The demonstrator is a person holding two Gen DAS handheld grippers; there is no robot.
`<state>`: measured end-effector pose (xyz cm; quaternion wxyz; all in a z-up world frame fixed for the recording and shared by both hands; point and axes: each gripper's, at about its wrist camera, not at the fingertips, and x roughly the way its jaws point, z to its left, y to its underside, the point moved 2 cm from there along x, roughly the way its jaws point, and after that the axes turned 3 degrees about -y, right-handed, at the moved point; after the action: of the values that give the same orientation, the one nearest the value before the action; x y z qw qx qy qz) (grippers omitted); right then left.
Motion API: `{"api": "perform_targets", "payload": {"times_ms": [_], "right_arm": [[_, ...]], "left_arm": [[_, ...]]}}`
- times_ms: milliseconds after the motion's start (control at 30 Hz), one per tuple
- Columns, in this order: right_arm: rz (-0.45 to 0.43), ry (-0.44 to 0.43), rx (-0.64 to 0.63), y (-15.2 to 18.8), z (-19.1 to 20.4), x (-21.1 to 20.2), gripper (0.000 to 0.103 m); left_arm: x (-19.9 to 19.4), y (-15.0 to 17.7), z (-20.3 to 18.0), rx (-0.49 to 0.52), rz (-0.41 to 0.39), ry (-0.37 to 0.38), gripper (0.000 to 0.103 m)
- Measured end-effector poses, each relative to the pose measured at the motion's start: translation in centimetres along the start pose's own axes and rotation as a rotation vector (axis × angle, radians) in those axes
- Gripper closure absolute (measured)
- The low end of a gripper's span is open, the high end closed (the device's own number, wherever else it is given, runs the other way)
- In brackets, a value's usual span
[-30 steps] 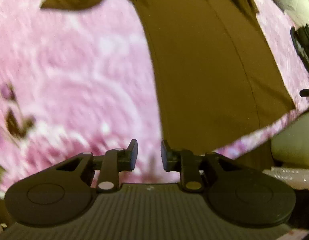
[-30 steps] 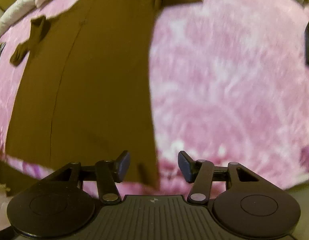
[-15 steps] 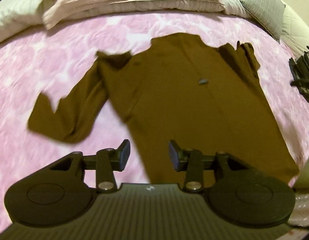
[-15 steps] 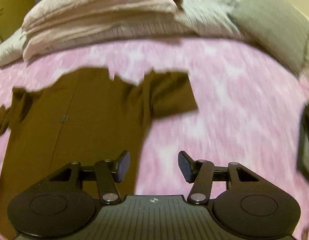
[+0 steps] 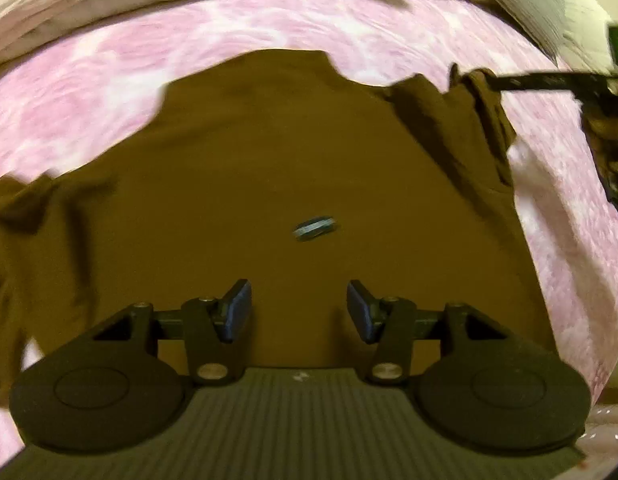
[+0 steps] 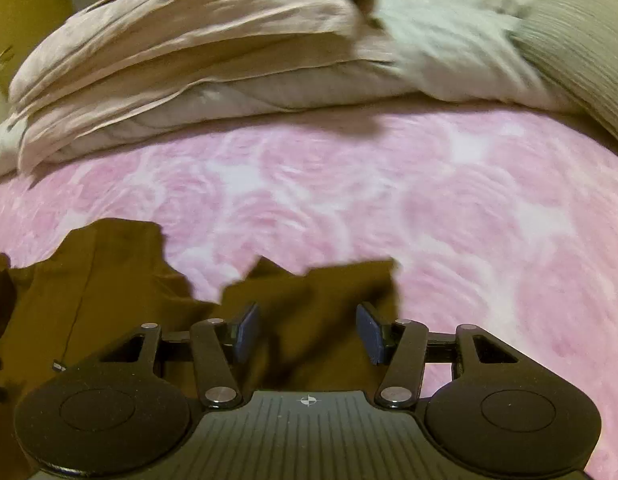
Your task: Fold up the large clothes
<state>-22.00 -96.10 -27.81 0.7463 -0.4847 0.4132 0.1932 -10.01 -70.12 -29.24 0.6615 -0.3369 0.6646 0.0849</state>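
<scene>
Brown shirt is lying flat on the pink bed, filling centre frame. Left hand-held gripper is opening, empty; right hand-held gripper is hovering open over the sleeve. Suggest pinching the sleeve edge cleanly before folding inward.

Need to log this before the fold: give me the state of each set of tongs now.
Left tongs: opening, nothing gripped, above the brown shirt.
Right tongs: open, empty, over the shirt's sleeve.
</scene>
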Motion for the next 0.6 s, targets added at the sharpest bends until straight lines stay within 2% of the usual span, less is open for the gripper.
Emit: {"api": "perform_targets", "payload": {"times_ms": [133,167,200,233,267,333,400,467,533,600], "right_arm": [[0.056,0.020,-0.009,-0.2,1.5,2.9,0.053],[0.061,0.039,-0.013,-0.1,1.5,3.3,0.056],[0.057,0.045,-0.009,0.0,1.5,3.5,0.084],[0.062,0.043,-0.005,0.1,1.4,3.4,0.097],[0.051,0.044,0.000,0.1,1.3,3.0,0.101],[-0.039,0.028,0.023,0.1,0.9,0.6,0.103],[-0.180,0.030,0.059,0.6,0.5,-3.7,0.103],[-0.288,0.079,0.091,2.6,0.3,-8.0,0.103],[-0.294,0.160,0.149,6.1,-0.2,-10.9,0.103],[-0.199,0.199,0.245,10.3,-1.3,-11.7,0.103]], "left_arm": [[2.5,-1.2,-2.3,0.056,0.037,0.000,0.054],[3.1,-1.2,-2.6,0.068,0.055,-0.001,0.054],[3.7,-1.1,-2.8,0.079,0.071,0.001,0.054],[4.2,-1.0,-2.9,0.091,0.085,0.004,0.054],[4.5,-0.9,-3.0,0.105,0.097,-0.001,0.054],[5.0,-0.6,-3.3,0.140,0.110,-0.010,0.054],[5.1,-0.1,-3.4,0.167,0.117,-0.015,0.054],[5.2,0.1,-3.5,0.178,0.119,-0.010,0.054],[5.1,0.2,-3.4,0.190,0.120,-0.004,0.054],[5.1,0.3,-3.4,0.204,0.123,0.002,0.054]]}}
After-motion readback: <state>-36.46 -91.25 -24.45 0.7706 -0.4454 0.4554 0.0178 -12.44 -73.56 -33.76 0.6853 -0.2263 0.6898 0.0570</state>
